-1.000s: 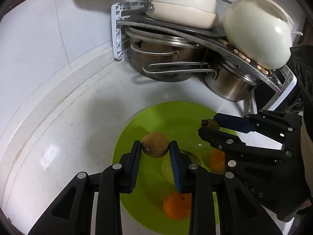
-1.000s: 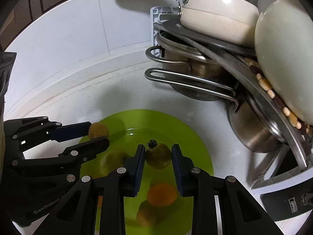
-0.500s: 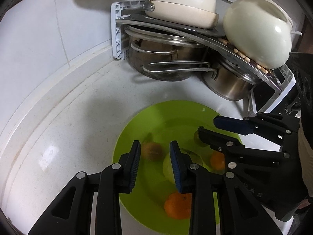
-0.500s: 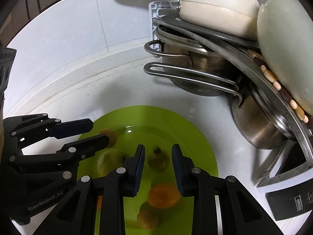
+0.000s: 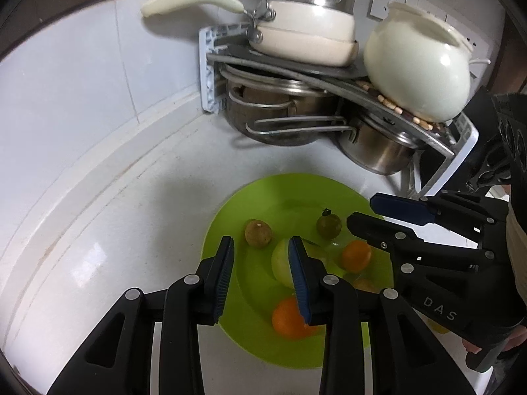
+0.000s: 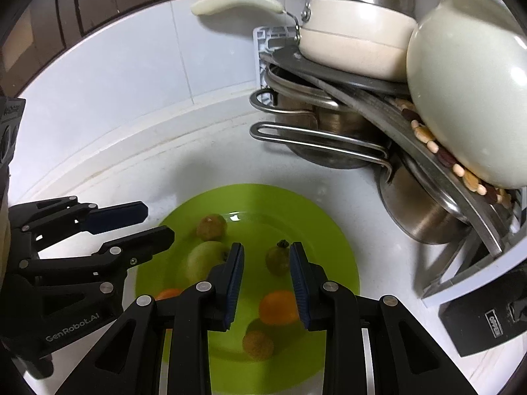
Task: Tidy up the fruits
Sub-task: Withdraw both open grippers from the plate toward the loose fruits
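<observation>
A lime-green plate [image 5: 296,191] on the white counter holds several fruits. A brown round fruit [image 5: 258,233] lies on it just beyond my left gripper [image 5: 260,242]. That gripper's jaws are opening and nothing is between them. Partly behind its right finger lies a pale green fruit [image 5: 280,263]. A small green fruit with a dark stem [image 6: 278,260] rests on the plate below my right gripper [image 6: 266,248], whose pads stand a little apart and empty. Two oranges [image 5: 355,255] [image 5: 290,319] and another brown fruit [image 6: 258,345] lie nearer me.
A white dish rack [image 5: 207,65] in the corner carries steel pots [image 5: 280,115], cream pans [image 5: 306,29] and a white round pot [image 5: 415,69]. White tiled wall [image 5: 82,82] runs behind. A black box [image 6: 487,316] stands at the right.
The left gripper let go of the brown fruit and the right let go of the small green fruit. Both fruits now lie on the plate. Both grippers have lifted and drawn back.
</observation>
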The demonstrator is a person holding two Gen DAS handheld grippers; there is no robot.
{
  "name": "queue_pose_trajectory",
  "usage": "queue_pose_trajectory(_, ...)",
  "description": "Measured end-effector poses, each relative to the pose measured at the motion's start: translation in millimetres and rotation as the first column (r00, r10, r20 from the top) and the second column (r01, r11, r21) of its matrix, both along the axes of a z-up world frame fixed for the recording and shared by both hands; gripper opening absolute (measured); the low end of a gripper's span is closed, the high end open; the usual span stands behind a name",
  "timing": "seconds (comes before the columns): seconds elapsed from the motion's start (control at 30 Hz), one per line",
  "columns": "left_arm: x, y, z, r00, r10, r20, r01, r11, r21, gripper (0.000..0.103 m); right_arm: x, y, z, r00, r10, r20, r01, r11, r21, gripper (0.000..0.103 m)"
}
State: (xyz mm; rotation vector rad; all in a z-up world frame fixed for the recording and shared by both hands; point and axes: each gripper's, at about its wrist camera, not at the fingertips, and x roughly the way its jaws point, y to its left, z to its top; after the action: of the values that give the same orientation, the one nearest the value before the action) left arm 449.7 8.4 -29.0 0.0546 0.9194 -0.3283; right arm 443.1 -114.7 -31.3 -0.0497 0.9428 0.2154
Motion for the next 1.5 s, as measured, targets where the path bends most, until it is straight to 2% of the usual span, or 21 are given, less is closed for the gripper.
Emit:
queue_pose_trajectory(0.03, -4.0, 0.5, 3.8, 1.0, 0.001, 0.011, -0.001, 1.0, 0.002, 0.036, -2.7, -0.4, 2.4, 1.0, 0.0, 0.007, 0.0, 1.0, 0.005, 0.03)
queue_pose_trajectory(0.13, -15.7, 3.3, 14.2, 0.999, 0.008, 0.034, -0.008, 1.0, -0.007, 0.04, -13.4, -2.8, 10.9, 1.0, -0.004, 0.03, 0.004, 1.0, 0.019, 0.04)
queue_pose_trajectory(0.27, -31.5, 10.0, 26.3, 0.998, 0.025, 0.053, -0.023, 0.999, -0.034, 0.047, -28.8, -3.9, 20.9, 0.999, -0.012, 0.047, 0.011, 1.0, 0.019, 0.041)
queue_pose_trajectory(0.4, -50.9, 15.2, 37.5, 0.996, 0.037, 0.084, -0.034, 0.999, -0.042, 0.051, -48.7, -5.3, 31.6, 0.996, -0.022, 0.086, 0.021, 1.0, 0.006, 0.052)
queue_pose_trajectory(0.47, -62.7, 16.6, 42.9, 0.993, 0.047, 0.108, -0.043, 0.998, -0.035, 0.055, -60.2, -6.1, 38.0, 0.994, -0.024, 0.109, 0.023, 1.0, 0.006, 0.053)
queue_pose_trajectory(0.67, -95.8, 20.0, 59.1, 0.985, 0.051, 0.163, -0.043, 0.998, -0.051, 0.066, -97.0, -10.8, 58.4, 0.981, -0.059, 0.187, 0.059, 0.998, 0.01, 0.07)
queue_pose_trajectory(0.93, -133.6, 24.7, 73.5, 0.977, 0.054, 0.207, -0.041, 0.997, -0.067, 0.074, -140.2, -14.3, 75.7, 0.963, -0.103, 0.25, 0.101, 0.995, 0.02, 0.076)
queue_pose_trajectory(1.07, -152.8, 27.5, 74.1, 0.968, 0.077, 0.241, -0.067, 0.997, -0.049, 0.078, -157.8, -14.4, 75.6, 0.957, -0.131, 0.259, 0.132, 0.991, 0.017, 0.077)
queue_pose_trajectory(1.2, -167.4, 31.1, 68.1, 0.967, 0.081, 0.24, -0.073, 0.996, -0.042, 0.078, -173.7, -11.8, 69.6, 0.95, -0.161, 0.268, 0.17, 0.985, -0.008, 0.077)
queue_pose_trajectory(1.5, -194.9, 36.3, 45.7, 0.974, 0.07, 0.215, -0.063, 0.997, -0.036, 0.078, -205.1, -11.5, 54.3, 0.946, -0.22, 0.237, 0.225, 0.974, 0.003, 0.077)
